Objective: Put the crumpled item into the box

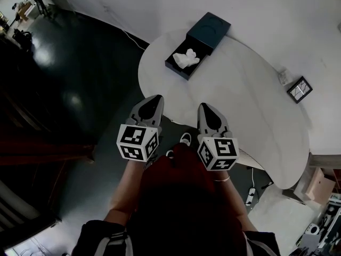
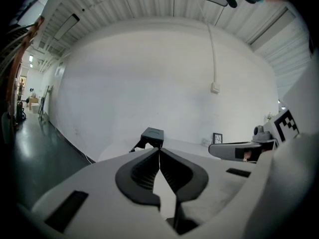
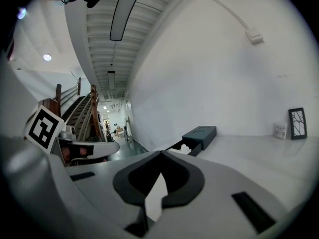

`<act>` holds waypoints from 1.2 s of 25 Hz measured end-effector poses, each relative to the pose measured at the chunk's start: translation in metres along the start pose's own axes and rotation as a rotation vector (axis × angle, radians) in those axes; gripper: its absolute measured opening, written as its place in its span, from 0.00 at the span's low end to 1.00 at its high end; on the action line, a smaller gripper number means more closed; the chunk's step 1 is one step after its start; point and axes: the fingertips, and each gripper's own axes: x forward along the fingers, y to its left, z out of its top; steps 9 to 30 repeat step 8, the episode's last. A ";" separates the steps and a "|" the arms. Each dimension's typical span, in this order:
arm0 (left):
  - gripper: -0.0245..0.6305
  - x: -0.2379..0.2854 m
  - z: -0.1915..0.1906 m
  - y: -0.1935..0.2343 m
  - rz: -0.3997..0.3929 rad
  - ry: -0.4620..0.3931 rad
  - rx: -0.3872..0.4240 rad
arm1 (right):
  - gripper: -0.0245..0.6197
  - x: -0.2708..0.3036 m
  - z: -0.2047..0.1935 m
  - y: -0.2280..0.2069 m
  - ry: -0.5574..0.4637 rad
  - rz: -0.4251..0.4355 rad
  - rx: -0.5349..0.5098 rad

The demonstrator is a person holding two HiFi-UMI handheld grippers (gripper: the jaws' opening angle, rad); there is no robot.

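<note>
A crumpled white item (image 1: 186, 58) lies inside the open dark box (image 1: 179, 70) at the far edge of the white table (image 1: 250, 100). The box's lid (image 1: 209, 30) rests against its far side. Both grippers hang near the table's near edge, well short of the box. My left gripper (image 1: 152, 102) is shut and holds nothing; its tips (image 2: 159, 150) meet. My right gripper (image 1: 208, 109) is shut and empty too, tips (image 3: 160, 153) together. The box (image 3: 191, 144) and white item (image 3: 185, 147) show in the right gripper view; the box (image 2: 151, 136) also shows in the left one.
A small black picture frame (image 1: 299, 89) stands on the table's right side. A dark glossy floor (image 1: 80, 89) lies left of the table. A white wall (image 1: 277, 15) runs behind it. A power strip (image 1: 250, 194) and boxes sit on the floor lower right.
</note>
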 end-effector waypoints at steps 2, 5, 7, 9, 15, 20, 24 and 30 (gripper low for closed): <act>0.08 -0.005 0.000 0.000 0.005 -0.005 -0.002 | 0.06 -0.002 0.000 0.003 -0.002 0.007 -0.001; 0.08 -0.011 0.002 0.000 0.011 -0.016 -0.005 | 0.06 -0.006 0.000 0.006 -0.007 0.015 -0.003; 0.08 -0.015 0.002 0.000 0.014 -0.022 -0.006 | 0.06 -0.008 0.000 0.008 -0.010 0.019 -0.004; 0.08 -0.017 0.003 0.000 0.015 -0.025 -0.006 | 0.06 -0.009 0.000 0.009 -0.012 0.021 -0.005; 0.08 -0.017 0.003 0.000 0.015 -0.025 -0.006 | 0.06 -0.009 0.000 0.009 -0.012 0.021 -0.005; 0.08 -0.017 0.003 0.000 0.015 -0.025 -0.006 | 0.06 -0.009 0.000 0.009 -0.012 0.021 -0.005; 0.08 -0.017 0.003 0.000 0.015 -0.025 -0.006 | 0.06 -0.009 0.000 0.009 -0.012 0.021 -0.005; 0.08 -0.017 0.003 0.000 0.015 -0.025 -0.006 | 0.06 -0.009 0.000 0.009 -0.012 0.021 -0.005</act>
